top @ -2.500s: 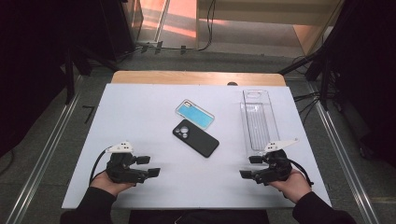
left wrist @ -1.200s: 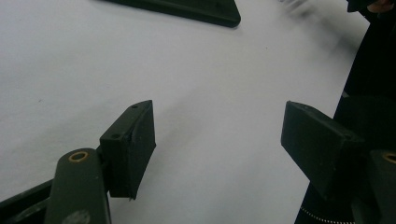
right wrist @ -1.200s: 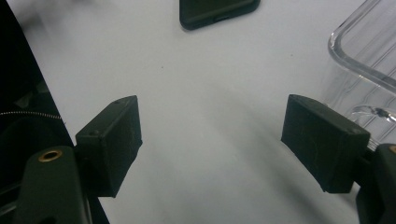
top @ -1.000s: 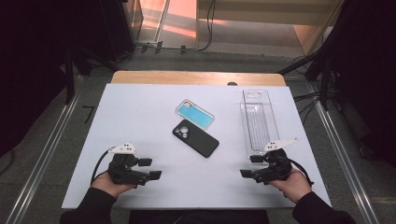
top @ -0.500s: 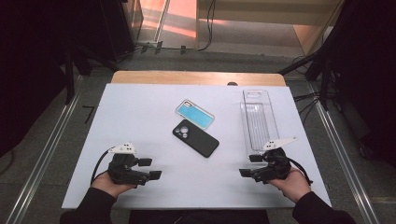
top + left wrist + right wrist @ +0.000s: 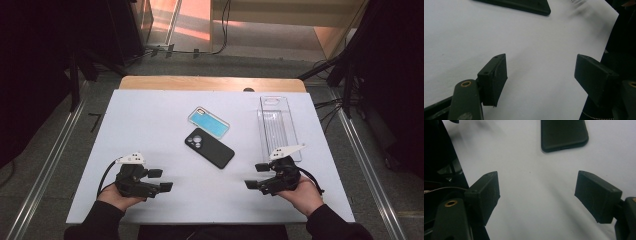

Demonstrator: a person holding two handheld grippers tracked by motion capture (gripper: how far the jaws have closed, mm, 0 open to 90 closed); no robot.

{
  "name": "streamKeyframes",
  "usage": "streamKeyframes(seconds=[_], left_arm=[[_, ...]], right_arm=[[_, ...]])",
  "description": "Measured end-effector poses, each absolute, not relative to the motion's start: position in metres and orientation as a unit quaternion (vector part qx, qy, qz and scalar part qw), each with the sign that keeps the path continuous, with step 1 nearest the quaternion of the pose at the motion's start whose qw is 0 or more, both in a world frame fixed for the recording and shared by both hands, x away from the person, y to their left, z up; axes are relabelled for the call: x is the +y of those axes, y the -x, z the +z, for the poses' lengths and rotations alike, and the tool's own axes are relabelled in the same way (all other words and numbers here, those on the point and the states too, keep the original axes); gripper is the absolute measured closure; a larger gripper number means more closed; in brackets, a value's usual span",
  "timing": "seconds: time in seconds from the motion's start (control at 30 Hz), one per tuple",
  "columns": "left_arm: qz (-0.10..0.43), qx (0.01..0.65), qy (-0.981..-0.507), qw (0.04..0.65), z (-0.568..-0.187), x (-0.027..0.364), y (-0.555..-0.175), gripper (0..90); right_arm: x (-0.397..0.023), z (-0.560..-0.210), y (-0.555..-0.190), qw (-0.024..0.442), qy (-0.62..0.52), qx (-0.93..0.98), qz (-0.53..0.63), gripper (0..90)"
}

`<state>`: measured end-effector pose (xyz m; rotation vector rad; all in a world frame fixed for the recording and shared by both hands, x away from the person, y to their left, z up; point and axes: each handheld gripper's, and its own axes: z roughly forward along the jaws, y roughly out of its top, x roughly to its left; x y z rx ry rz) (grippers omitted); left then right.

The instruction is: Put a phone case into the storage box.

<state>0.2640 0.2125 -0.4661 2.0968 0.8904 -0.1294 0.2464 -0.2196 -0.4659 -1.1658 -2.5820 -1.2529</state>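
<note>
The right gripper (image 6: 258, 176) hovers low over the white table (image 6: 150, 125) near its front right corner, jaws apart with nothing between them. The left gripper (image 6: 161, 180) sits opposite at the front left, also spread and empty. The black phone (image 6: 209, 148) lies flat between and beyond them, just beside a blue phone case (image 6: 209, 122). A clear tray (image 6: 277, 127) lies right.

Your white table (image 6: 150, 125) carries a black phone (image 6: 210, 148) at its centre. Just behind that phone lies a blue phone case (image 6: 209, 122); to its right, a clear tray (image 6: 278, 127).
</note>
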Motion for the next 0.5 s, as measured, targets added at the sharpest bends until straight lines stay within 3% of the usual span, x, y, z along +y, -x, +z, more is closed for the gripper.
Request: streamKeyframes(seconds=[0.5], left_arm=[[-0.052, 0.355, -0.836, 0.416, -0.466, 0.213, -0.264, 26.3]], right_arm=[[-0.200, -0.459, -0.259, 0.019, 0.370, -0.837, -0.402, 18.1]])
